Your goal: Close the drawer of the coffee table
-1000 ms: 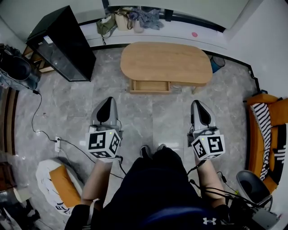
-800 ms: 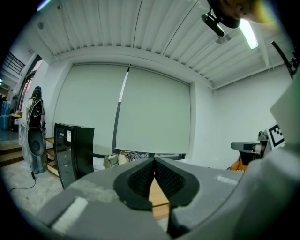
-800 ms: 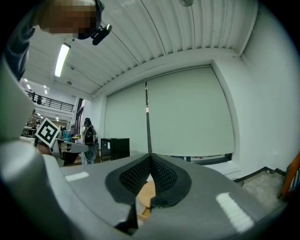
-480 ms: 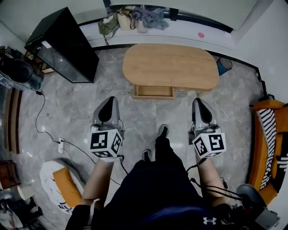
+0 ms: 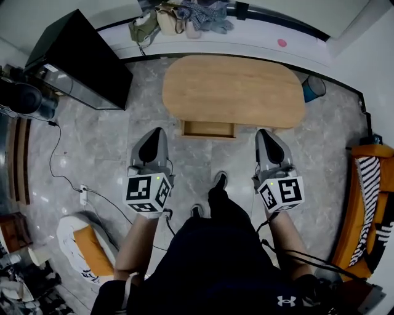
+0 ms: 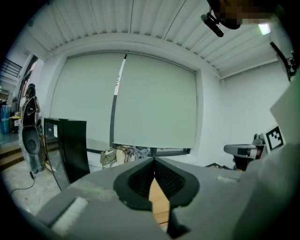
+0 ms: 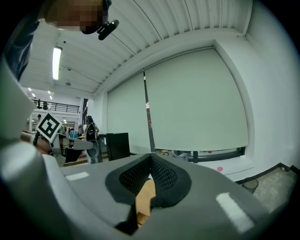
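Note:
The oval wooden coffee table stands on the grey floor ahead of me. Its drawer sticks out from the near side, pulled open and empty. My left gripper is shut with nothing in it, hanging to the left of the drawer and a little short of it. My right gripper is shut and empty too, just right of the drawer near the table's edge. In the left gripper view the closed jaws show a strip of the wooden table; the right gripper view shows the table the same way.
A black cabinet stands at the left of the table. Bags and clothes lie on the white ledge behind it. A blue bin sits at the table's right end. An orange sofa is at the right. A cable runs over the floor at left.
Both grippers have moved forward toward the coffee table, which now lies closer below me. One foot has stepped forward. Both jaws stayed shut.

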